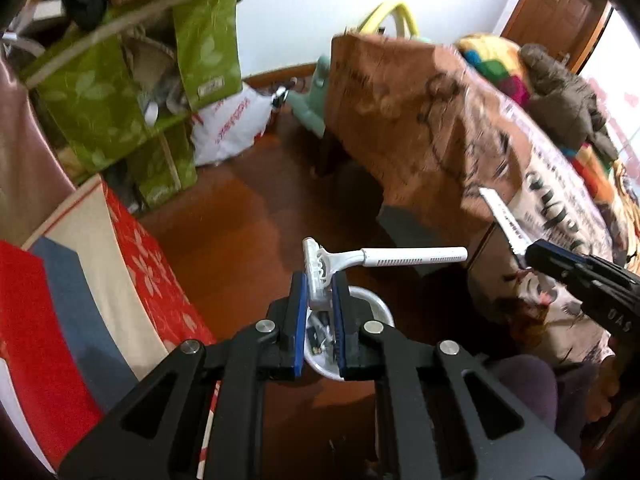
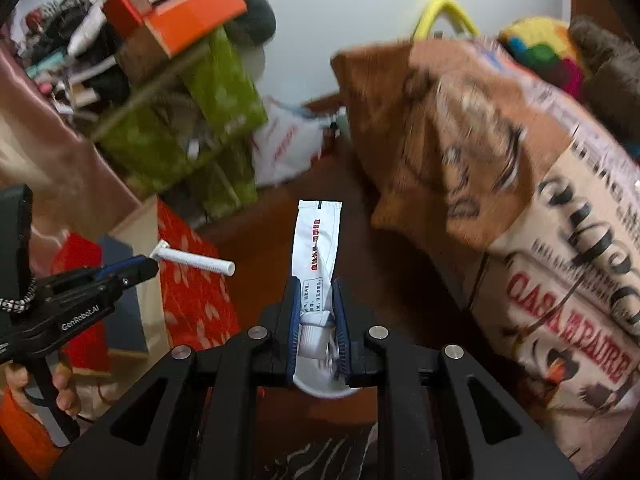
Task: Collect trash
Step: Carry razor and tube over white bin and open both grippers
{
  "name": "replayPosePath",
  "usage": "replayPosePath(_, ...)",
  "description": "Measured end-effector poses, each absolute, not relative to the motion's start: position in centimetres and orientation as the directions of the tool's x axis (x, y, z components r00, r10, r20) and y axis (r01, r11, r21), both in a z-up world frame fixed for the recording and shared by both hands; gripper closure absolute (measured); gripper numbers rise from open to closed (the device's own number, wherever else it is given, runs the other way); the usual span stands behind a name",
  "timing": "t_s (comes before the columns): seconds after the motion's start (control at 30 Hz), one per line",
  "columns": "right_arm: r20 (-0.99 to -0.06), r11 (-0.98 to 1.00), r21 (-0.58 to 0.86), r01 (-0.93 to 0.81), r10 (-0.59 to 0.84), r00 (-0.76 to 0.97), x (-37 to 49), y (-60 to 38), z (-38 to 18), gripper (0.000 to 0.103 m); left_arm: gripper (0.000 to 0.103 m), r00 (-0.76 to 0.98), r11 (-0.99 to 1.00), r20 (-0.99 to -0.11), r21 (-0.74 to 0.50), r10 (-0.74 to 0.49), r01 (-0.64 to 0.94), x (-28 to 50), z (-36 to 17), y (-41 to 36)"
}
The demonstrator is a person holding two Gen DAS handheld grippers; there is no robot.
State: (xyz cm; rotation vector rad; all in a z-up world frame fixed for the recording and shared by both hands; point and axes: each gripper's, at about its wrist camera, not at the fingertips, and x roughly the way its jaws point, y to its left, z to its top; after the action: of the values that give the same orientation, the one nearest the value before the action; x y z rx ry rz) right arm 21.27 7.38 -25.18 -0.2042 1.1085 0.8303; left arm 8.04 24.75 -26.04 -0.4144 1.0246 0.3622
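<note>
Your left gripper (image 1: pixel 319 292) is clamped on the head of a white plastic disposable razor (image 1: pixel 384 258), its handle sticking out sideways above the small white round bin (image 1: pixel 374 308). Your right gripper (image 2: pixel 316 296) pinches a flattened white tube (image 2: pixel 318 240) with red print, standing upright over that same bin.

White disposable razor (image 1: pixel 320 276) pinched by its head between blue-padded fingers (image 1: pixel 299 304), handle jutting sideways, crumpled white toothpaste tube (image 2: pixel 318 248) with red lettering held upright, both above a white bin (image 1: pixel 374 310) on the floor
</note>
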Motion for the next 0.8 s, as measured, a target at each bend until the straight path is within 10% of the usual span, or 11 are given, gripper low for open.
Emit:
replayPosePath(0.4,-0.918,0.685,0.323,-0.652,0.395,-0.039,21.6,9.3,-33.0,0.087,0.092,0.319,0.85,-0.945,-0.113,0.067,-0.514,8.1,-33.6,24.2)
replayPosePath(0.53,-0.925,0.699,0.326,-0.637,0.375,-0.061,22.2,9.3,-33.6,0.067,0.092,0.292,0.845,-0.955,-0.112,0.054,-0.522,8.3,-34.9,24.2)
replayPosePath(0.8,-0.923,0.711,0.304,-0.635,0.386,-0.009,23.5,8.3,-32.1,0.065,0.092,0.258,0.854,-0.966,-0.116,0.022,-0.508,9.9,-36.8,23.2)
